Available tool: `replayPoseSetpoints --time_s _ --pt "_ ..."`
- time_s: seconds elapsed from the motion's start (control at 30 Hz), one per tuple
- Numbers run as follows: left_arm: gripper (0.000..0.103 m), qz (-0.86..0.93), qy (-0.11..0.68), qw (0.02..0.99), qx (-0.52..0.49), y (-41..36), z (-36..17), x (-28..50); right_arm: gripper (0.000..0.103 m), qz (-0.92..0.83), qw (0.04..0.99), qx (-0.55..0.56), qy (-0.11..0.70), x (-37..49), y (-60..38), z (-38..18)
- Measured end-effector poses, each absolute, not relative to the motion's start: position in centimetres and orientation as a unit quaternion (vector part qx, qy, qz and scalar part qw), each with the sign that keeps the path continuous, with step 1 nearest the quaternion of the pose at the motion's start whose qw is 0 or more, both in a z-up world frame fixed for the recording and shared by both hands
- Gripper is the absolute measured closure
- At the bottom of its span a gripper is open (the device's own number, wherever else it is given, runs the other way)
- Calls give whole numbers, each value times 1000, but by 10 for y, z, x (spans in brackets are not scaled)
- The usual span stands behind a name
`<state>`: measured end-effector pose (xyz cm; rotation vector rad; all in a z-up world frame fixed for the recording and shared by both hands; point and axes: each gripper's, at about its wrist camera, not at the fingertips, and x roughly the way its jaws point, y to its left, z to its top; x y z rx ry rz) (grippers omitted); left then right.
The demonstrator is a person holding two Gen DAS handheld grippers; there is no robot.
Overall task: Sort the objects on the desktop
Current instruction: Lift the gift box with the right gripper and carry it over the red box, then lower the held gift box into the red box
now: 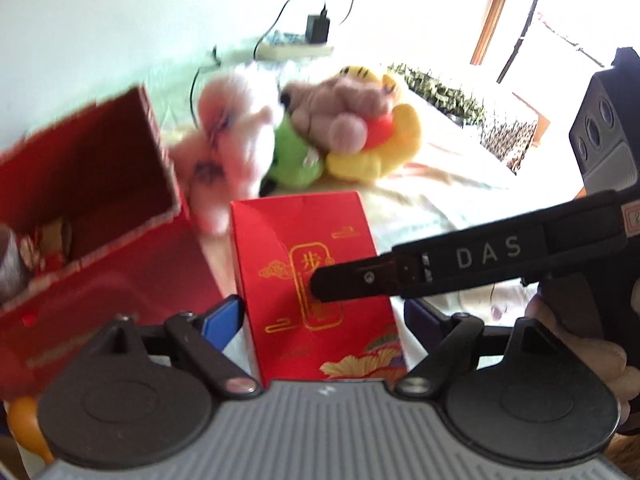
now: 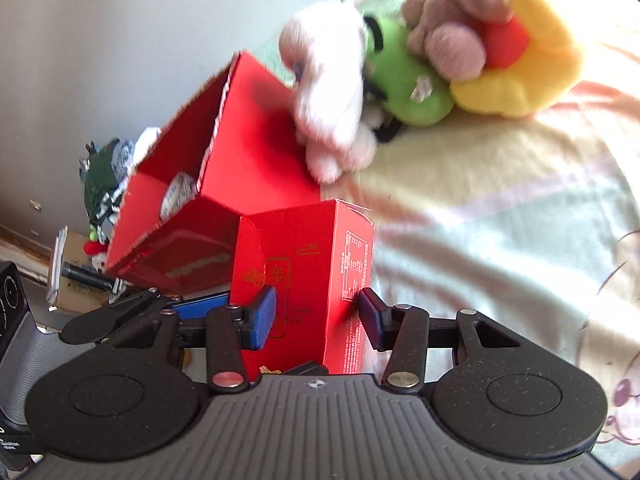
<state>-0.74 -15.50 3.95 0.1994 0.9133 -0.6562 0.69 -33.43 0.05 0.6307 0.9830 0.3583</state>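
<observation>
A small red carton with gold print (image 1: 304, 240) stands upright on the pale bedspread (image 1: 440, 200). My left gripper (image 1: 320, 314) is shut on its two narrow sides with its blue pads. My right gripper (image 2: 316, 316) holds the same carton (image 2: 304, 264) front to back, and one of its black fingers (image 1: 440, 264) lies across the printed face in the left wrist view. A larger open red box (image 1: 100, 200) sits just left of the carton, with small items inside. Behind it lies a heap of plush toys: pink-white (image 1: 232, 148), green (image 1: 296, 152), brown (image 1: 340, 116) and yellow (image 1: 384, 148).
A power strip with a black charger (image 1: 316, 32) lies by the far wall. A dark patterned cloth (image 1: 440, 92) lies at the back right. A hand (image 1: 580, 344) holds the right gripper. Clutter and a cardboard box (image 2: 80, 280) sit on the floor past the bed's left edge.
</observation>
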Motion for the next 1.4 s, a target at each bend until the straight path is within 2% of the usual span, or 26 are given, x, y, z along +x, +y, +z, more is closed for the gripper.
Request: replayPoseSetpoints --time_s 0.33,0.67,0.9,1.4 --pt "17 -326 343 875 101 -157 100 -2 54 166 863 302 370 3 -345 52" --pt "17 -287 291 908 89 -99 142 42 54 202 899 240 305 54 -296 107" --pt "17 -266 322 906 73 -53 124 86 54 222 903 185 319 100 -239 107" --pt "17 -265 439 858 33 -7 41 155 54 188 878 67 434 164 -150 59"
